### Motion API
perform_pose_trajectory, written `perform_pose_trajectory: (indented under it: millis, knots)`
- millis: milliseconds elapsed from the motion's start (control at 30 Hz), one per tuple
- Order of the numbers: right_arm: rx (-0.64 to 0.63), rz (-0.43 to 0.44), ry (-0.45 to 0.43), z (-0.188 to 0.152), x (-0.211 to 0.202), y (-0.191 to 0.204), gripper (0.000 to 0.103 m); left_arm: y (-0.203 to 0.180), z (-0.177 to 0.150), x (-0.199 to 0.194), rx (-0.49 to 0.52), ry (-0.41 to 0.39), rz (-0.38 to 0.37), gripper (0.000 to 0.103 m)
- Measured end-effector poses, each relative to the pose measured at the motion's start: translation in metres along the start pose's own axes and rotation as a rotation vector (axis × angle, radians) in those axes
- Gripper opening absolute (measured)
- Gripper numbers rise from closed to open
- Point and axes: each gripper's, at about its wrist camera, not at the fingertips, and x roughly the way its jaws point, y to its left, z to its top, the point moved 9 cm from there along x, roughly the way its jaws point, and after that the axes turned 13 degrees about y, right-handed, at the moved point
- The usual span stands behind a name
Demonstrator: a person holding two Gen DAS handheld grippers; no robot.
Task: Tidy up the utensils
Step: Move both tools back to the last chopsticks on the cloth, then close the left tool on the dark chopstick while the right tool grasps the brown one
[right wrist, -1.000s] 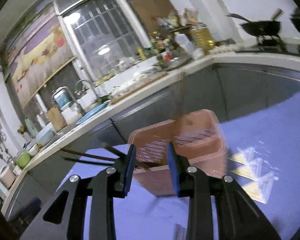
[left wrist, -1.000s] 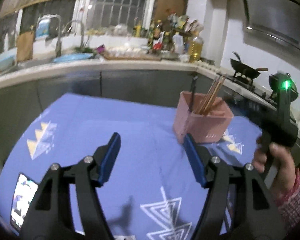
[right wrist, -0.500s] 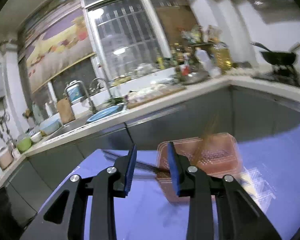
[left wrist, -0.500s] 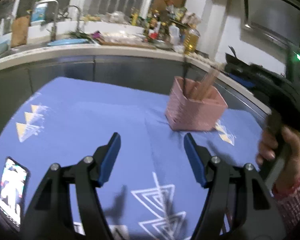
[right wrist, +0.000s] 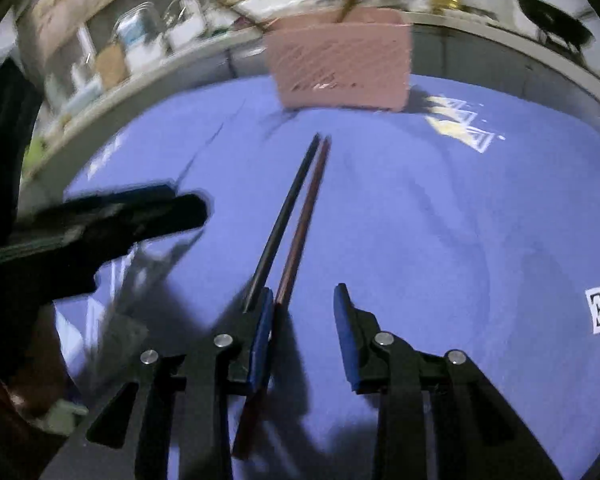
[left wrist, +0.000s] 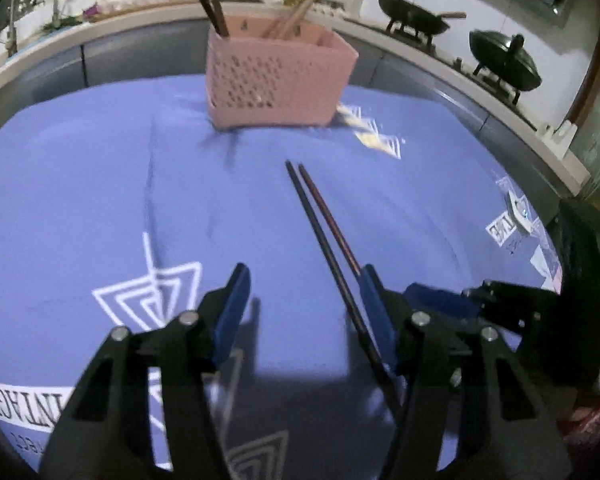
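Observation:
A pair of dark chopsticks (left wrist: 320, 220) lies on the blue cloth, pointing toward a pink perforated basket (left wrist: 276, 76) that holds dark and wooden chopsticks upright. My left gripper (left wrist: 304, 304) is open low over the cloth; the chopsticks run beside its right finger. In the right wrist view the chopsticks (right wrist: 296, 216) pass by the left finger of my right gripper (right wrist: 304, 312), which is open and low over them. The basket (right wrist: 340, 68) stands beyond. The left gripper's body (right wrist: 100, 220) shows at the left there.
The blue cloth (left wrist: 100, 184) with white triangle prints covers the table. A grey counter runs behind, with a wok (left wrist: 416, 24) and a lidded pan (left wrist: 504, 64) on a stove at right, and a sink with clutter at left.
Both grippers have dropped from looking at the counter and basket down to the cloth. The right gripper has opened wider. The lying chopsticks have come into view.

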Motion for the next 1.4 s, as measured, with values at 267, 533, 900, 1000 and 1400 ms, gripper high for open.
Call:
perform_pose_trajectory:
  millis: [267, 533, 900, 1000, 1400]
  knots:
    - [0.007, -0.059, -0.021, -0.004, -0.006, -0.015, 0.033, -0.011, 0.007, 0.029, 0.026, 0.057, 0.064, 0.055]
    - [0.083, -0.099, -0.046, -0.003, -0.008, -0.051, 0.033, -0.022, 0.017, 0.057, 0.099, 0.098, 0.192, 0.039]
    - [0.066, 0.023, -0.066, 0.009, -0.011, -0.029, 0.033, -0.004, 0.003, 0.044, 0.100, 0.104, 0.167, 0.008]
    - [0.048, 0.015, -0.056, 0.008, -0.003, -0.025, 0.032, 0.008, -0.007, 0.036, 0.100, 0.116, 0.148, 0.008]
    - [-0.036, -0.043, -0.007, 0.061, 0.019, -0.035, 0.032, 0.025, 0.019, 0.041, 0.117, 0.147, 0.163, 0.016]
